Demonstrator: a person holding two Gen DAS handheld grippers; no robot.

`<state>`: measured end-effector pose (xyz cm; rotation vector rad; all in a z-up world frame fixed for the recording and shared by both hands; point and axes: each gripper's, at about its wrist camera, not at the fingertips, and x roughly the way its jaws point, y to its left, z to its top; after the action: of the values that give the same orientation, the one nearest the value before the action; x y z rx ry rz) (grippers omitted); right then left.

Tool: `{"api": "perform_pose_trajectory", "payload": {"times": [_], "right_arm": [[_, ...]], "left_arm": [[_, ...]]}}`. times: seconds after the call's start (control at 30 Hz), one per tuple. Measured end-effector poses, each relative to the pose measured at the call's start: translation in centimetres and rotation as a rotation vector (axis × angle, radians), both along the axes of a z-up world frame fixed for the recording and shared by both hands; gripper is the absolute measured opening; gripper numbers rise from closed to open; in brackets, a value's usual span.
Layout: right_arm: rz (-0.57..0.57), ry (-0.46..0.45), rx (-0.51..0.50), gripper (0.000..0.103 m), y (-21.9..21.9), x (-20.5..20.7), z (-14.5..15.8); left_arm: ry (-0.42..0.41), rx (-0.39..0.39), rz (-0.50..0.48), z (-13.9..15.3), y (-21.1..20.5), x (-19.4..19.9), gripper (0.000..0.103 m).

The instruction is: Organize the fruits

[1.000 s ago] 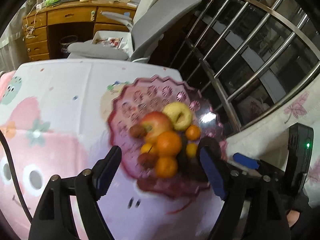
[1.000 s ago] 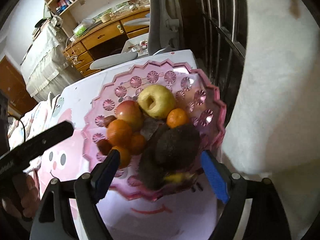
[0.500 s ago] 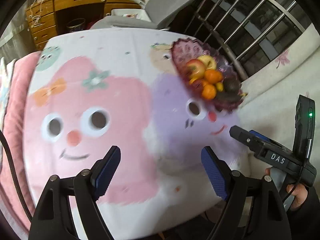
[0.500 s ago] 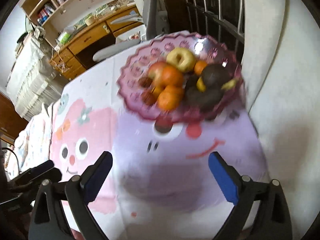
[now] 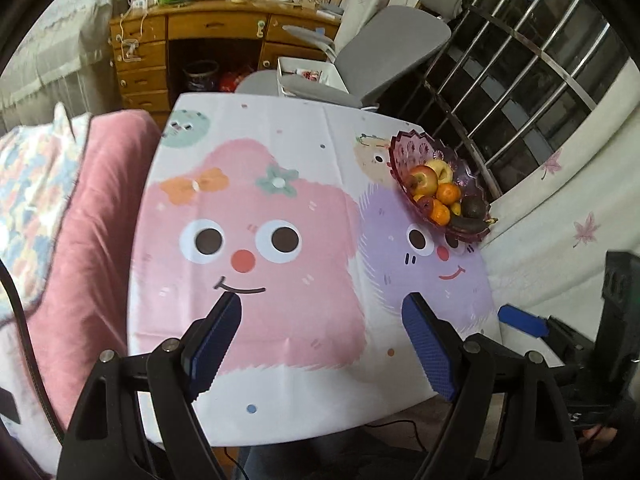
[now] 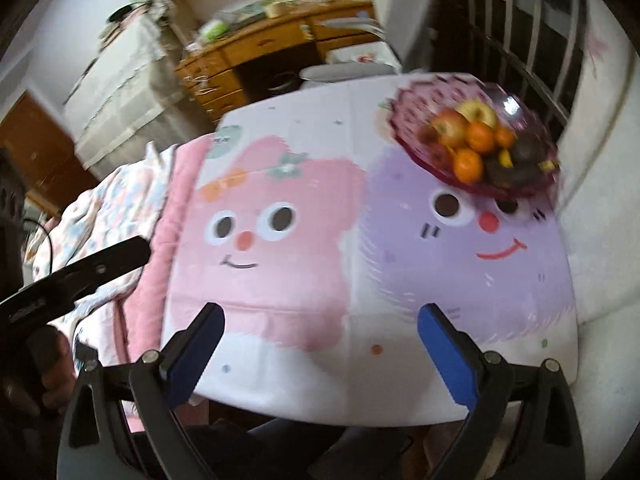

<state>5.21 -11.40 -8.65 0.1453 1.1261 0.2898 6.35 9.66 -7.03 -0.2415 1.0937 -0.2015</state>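
The left hand-held gripper (image 5: 322,322) is hanging open and empty over the near part of the table (image 5: 280,408), above the pink cartoon face on the tablecloth (image 5: 256,184). The right hand-held gripper (image 6: 320,328) is also standing wide open with nothing between its jaws. Well beyond both, the purple fruit bowl (image 5: 400,160) is sitting at the table's far right corner, holding apples, oranges and dark fruit, its long axis running from near right toward far left.

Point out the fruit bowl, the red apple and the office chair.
fruit bowl (image 5: 408,148), left wrist view, scalloped far rim.
red apple (image 5: 422,181), left wrist view, its top.
office chair (image 5: 384,46), left wrist view, grey backrest.
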Motion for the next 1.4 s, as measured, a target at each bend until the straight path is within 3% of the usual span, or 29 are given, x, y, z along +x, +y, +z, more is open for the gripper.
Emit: {"api": "perform_pose_trajectory", "payload": {"times": [0.23, 0.33, 0.53, 0.63, 0.87, 1.4], "right_arm": [[0.005, 0.056, 0.102, 0.098, -0.6, -0.5, 2.8], [0.000, 0.036, 0.021, 0.098, -1.5, -2.0, 4.5], [-0.039, -0.014, -0.041, 0.098, -4.0, -5.6, 7.2], [-0.070, -0.050, -0.024, 0.100, -5.1, -6.9, 8.0], [-0.041, -0.069, -0.061, 0.103, -4.4, -7.5, 7.5], [-0.011, -0.076, -0.066, 0.103, -4.6, -5.7, 6.8]], "left_arm": [[-0.018, 0.057, -0.003, 4.6, -2.1, -2.1, 0.082], [-0.024, 0.066, 0.013, 5.9, -3.4, -3.3, 0.082], [-0.025, 0.107, 0.020, 6.8, -5.5, -5.7, 0.098], [-0.028, 0.134, 0.050, 6.9, -6.1, -6.1, 0.102], [-0.078, 0.223, 0.103, 7.2, -7.1, -6.6, 0.102], [-0.116, 0.271, 0.108, 7.0, -8.5, -5.3, 0.102]]}}
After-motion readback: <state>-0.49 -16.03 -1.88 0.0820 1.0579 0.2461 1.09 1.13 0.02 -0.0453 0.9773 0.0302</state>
